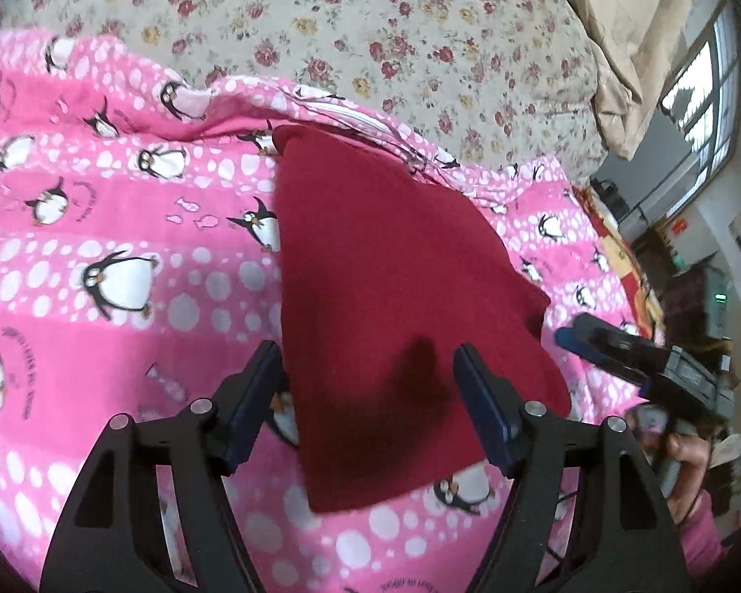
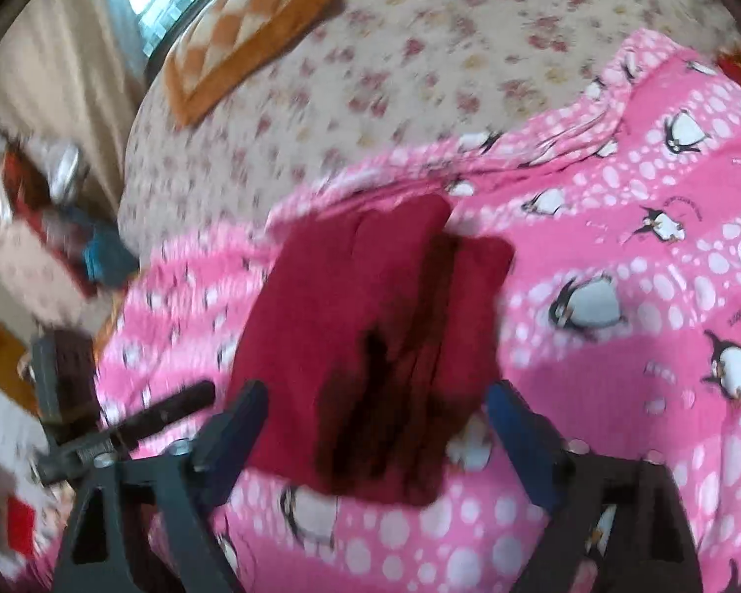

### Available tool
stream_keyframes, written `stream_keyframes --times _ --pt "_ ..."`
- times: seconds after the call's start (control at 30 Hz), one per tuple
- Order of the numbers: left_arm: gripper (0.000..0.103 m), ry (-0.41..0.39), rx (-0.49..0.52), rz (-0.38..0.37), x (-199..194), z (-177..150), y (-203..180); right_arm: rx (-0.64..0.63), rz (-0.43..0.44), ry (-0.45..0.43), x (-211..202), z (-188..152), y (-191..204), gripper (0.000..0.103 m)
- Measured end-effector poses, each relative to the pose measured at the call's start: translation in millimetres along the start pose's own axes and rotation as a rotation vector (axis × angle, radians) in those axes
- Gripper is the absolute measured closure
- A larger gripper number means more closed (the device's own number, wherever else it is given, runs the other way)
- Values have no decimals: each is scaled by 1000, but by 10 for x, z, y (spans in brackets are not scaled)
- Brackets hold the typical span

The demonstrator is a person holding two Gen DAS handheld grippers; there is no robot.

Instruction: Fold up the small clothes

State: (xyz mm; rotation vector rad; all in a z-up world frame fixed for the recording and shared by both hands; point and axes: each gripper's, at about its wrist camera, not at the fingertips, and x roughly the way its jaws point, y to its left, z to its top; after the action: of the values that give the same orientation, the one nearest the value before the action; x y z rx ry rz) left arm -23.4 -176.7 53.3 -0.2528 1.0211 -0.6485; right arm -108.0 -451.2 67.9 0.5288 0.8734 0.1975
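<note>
A dark red small garment (image 1: 380, 296) lies folded on a pink penguin-print blanket (image 1: 99, 257). My left gripper (image 1: 368, 360) is open above the garment's near end, a finger on each side, holding nothing. My right gripper (image 1: 575, 333) shows at the right of the left wrist view, beside the garment's right edge. In the right wrist view, which is blurred, the red garment (image 2: 370, 326) lies in folds on the blanket (image 2: 642, 370), and my right gripper (image 2: 375, 398) is open over its near edge, empty. My left gripper's dark fingers (image 2: 173, 405) show at the left.
A floral bedsheet (image 1: 370, 24) lies beyond the blanket. An orange checked cushion (image 2: 252, 24) rests on the sheet (image 2: 469, 49) at the far end. A window (image 1: 706, 99) and cluttered shelves (image 1: 691, 296) stand to the right of the bed.
</note>
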Motion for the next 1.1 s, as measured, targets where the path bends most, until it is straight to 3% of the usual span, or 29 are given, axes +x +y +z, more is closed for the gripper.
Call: stream_keyframes --times 0.07,0.13,0.2,0.37,0.43,0.5,0.57,0.6,0.7,0.8,0.93,1.1 --pt "30 15 -31 -33 66 33 61 30 -12 28 153 110 -70 13" --pt "23 38 -61 -75 165 77 127 42 18 49 342 223 -126 13" --pt "21 48 -85 -104 244 111 175 34 67 64 481 298 -163 0" --pt "19 123 -111 -154 529 177 244 -26 27 155 909 400 -151 1" --pt "19 122 -92 -147 564 203 200 -22 29 146 965 405 -156 6" --pt "19 138 -72 -126 586 225 141 -28 28 129 979 399 -127 22" --pt "28 130 -62 -115 553 224 112 -32 14 119 968 390 -70 29" --pt "30 123 -54 -111 506 217 100 -43 11 115 934 389 -19 39" --pt "38 109 -30 -115 251 174 49 -63 24 103 762 392 99 51" --pt "38 106 -6 -110 -39 87 -9 -50 80 109 583 362 242 52" --pt "38 94 26 -49 -518 -125 -47 -83 122 153 442 161 576 52" --pt "38 109 41 18 -761 -500 17 -135 157 200 369 -243 873 52"
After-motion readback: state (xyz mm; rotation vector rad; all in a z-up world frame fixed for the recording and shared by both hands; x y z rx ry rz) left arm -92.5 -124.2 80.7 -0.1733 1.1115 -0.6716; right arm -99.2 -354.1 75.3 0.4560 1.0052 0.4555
